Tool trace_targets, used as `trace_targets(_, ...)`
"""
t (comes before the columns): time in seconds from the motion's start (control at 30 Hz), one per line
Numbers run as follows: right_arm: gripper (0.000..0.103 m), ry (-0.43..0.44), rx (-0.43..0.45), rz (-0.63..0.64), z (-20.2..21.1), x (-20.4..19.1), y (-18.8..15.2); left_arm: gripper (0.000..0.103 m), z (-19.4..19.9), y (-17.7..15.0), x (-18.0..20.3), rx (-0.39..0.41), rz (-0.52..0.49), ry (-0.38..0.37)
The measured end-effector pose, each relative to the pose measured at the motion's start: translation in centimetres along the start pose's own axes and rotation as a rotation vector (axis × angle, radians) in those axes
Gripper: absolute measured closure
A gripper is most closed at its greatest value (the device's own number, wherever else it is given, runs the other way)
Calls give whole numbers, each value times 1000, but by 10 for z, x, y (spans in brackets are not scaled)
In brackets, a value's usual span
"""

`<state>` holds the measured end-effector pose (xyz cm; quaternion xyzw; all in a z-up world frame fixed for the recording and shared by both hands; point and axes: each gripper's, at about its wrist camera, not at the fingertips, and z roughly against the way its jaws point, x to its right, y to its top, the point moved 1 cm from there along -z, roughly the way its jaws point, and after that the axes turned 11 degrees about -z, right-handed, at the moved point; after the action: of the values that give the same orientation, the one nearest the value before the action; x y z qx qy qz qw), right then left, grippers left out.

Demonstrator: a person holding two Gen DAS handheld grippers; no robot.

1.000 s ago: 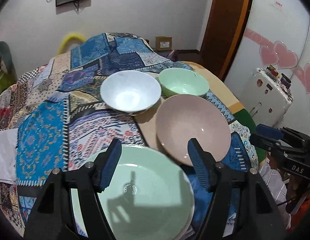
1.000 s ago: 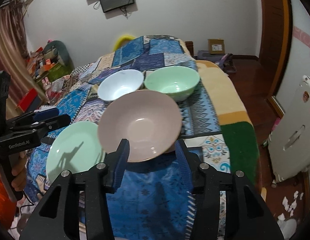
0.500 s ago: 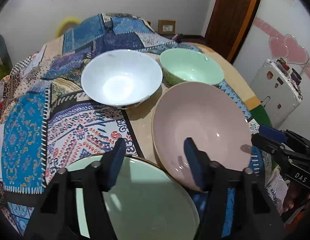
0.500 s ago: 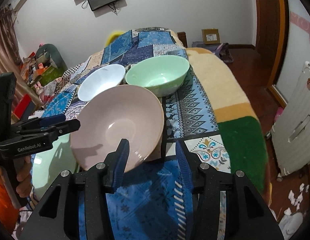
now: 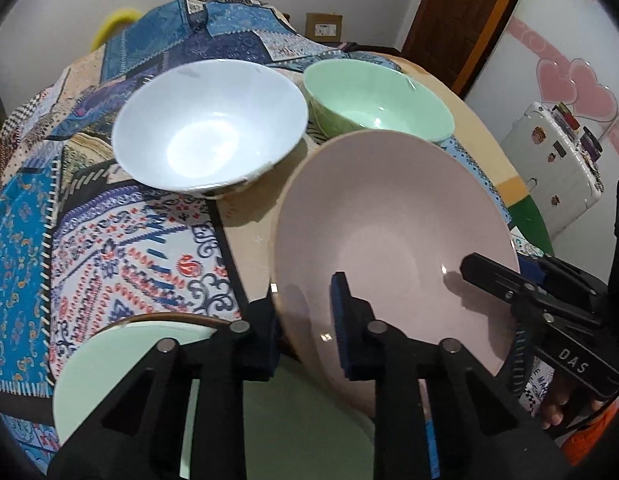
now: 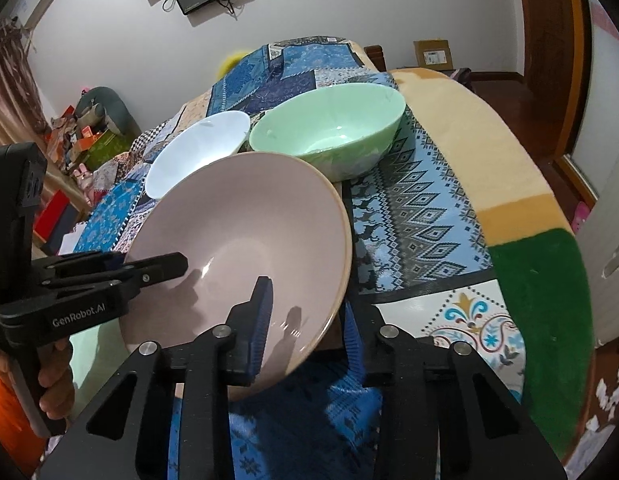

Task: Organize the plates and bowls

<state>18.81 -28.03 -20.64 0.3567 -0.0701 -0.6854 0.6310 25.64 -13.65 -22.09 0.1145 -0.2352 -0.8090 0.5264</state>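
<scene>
A large pink plate (image 5: 393, 240) (image 6: 245, 240) is tilted up off the patchwork cloth. My left gripper (image 5: 305, 320) straddles its near-left rim with narrowed jaws. My right gripper (image 6: 307, 316) straddles its near-right rim, one finger inside and one outside. A pale green plate (image 5: 157, 376) lies flat under my left gripper. A white bowl (image 5: 209, 124) (image 6: 197, 148) and a green bowl (image 5: 377, 100) (image 6: 329, 124) stand upright behind the pink plate.
The patchwork cloth (image 5: 109, 248) covers a rounded table; a blue, tan and green blanket (image 6: 469, 184) lies along its right side. A white cabinet (image 5: 557, 168) stands right of the table. A wooden door (image 6: 557, 40) is behind.
Both grippers moved forward onto the pink plate and closed on its rim. The plate has tipped up on its right side. The bowls have not moved.
</scene>
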Motion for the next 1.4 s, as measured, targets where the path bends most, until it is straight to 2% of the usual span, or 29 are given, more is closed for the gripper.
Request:
trace_targets(0.3,77,-1,6,-21,6,1,3,82,8,2,2,2,12,-1)
trace_targets(0.7,77,8,75,-1,40,-17,8,82,61,-5,7,92,-2,2)
trace_targets(1.07,77,61,130,81,60,-68,6,82,131,-31,-14,187,29,54)
trace_targets(1.4,77,128,122,176,53,-130,-9,82,189,-77,-59,236,102,140)
